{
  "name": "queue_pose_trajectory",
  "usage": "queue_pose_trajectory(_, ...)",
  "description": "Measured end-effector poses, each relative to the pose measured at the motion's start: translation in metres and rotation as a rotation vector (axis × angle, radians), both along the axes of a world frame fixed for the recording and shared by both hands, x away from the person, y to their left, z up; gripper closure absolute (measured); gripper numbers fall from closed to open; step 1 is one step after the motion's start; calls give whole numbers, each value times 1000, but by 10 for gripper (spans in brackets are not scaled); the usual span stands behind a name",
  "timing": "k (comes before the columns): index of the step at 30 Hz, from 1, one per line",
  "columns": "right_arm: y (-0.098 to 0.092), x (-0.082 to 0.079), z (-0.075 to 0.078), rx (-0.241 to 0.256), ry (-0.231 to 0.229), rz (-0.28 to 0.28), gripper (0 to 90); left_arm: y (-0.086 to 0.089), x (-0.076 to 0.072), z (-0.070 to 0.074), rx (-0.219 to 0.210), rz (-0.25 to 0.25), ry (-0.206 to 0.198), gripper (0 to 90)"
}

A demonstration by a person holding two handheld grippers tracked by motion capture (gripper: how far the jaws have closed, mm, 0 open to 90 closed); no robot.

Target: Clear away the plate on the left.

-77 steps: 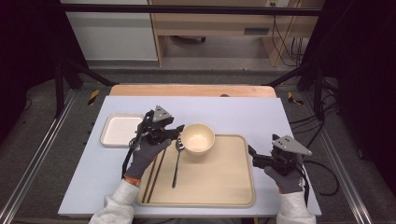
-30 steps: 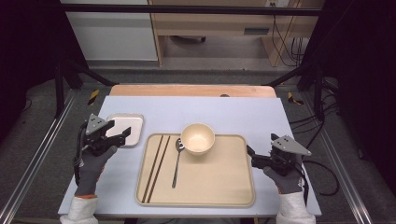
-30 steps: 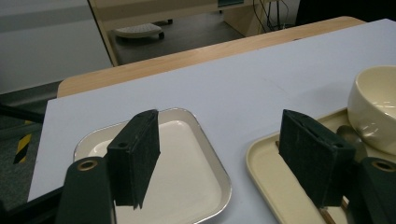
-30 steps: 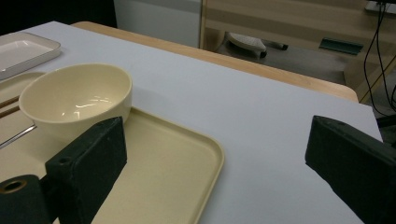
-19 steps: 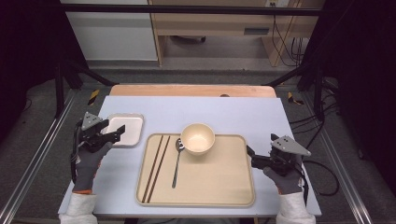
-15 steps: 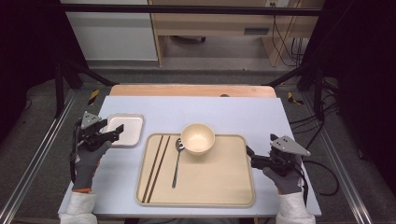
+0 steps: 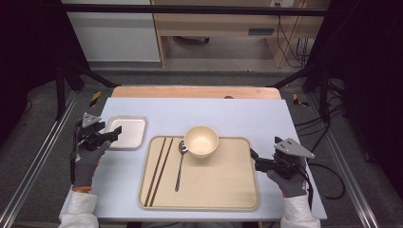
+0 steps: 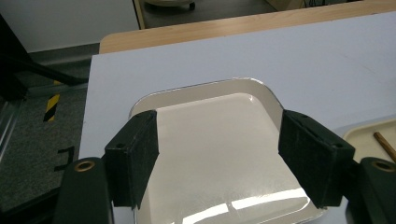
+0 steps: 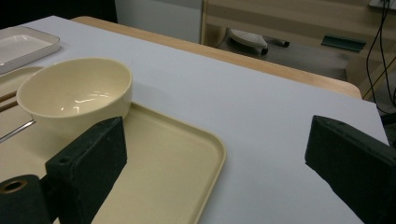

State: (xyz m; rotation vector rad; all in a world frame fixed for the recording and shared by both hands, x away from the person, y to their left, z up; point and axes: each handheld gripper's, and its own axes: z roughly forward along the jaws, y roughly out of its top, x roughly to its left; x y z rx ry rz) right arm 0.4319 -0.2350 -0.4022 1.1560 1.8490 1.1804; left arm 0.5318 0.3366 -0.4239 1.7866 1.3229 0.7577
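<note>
Bowl (image 7: 201, 141) sits at far edge of my beige tray (image 7: 237, 190), spoon (image 7: 179, 164) and 2 chopsticks (image 7: 158, 170) to its left. L gripper (image 7: 111, 134) wide open w/ nothing in it, jaws over small white tray (image 7: 129, 129) near tabletop's left edge. R gripper (image 7: 253, 157) wide open, empty, at beige tray's right rim.

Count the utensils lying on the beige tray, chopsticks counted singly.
3. Two chopsticks lie side by side along the left part of the tray; one spoon lies just right of them, its head beside the bowl. Nothing seems hidden.
</note>
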Motion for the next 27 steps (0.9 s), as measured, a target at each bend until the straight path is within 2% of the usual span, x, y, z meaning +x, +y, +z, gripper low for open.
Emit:
queue_pose_trajectory(4, 0, 0, 0, -3, 3, 1, 58, 4, 4, -5, -3, 10, 14, 290)
queue_pose_trajectory(8, 0, 0, 1, -2, -2, 1, 58, 9, 8, -11, 14, 35, 45, 291)
queue_pose_trajectory(10, 0, -1, 2, 2, -1, -2, 58, 11, 10, -13, 6, 38, 59, 294)
queue_pose_trajectory(20, -1, -1, 1, 2, -2, -7, 59, 18, 25, -3, 47, 31, 87, 294)
queue_pose_trajectory(27, 0, 0, 0, -5, 5, -5, 58, 22, 37, -9, 44, 34, 117, 322)
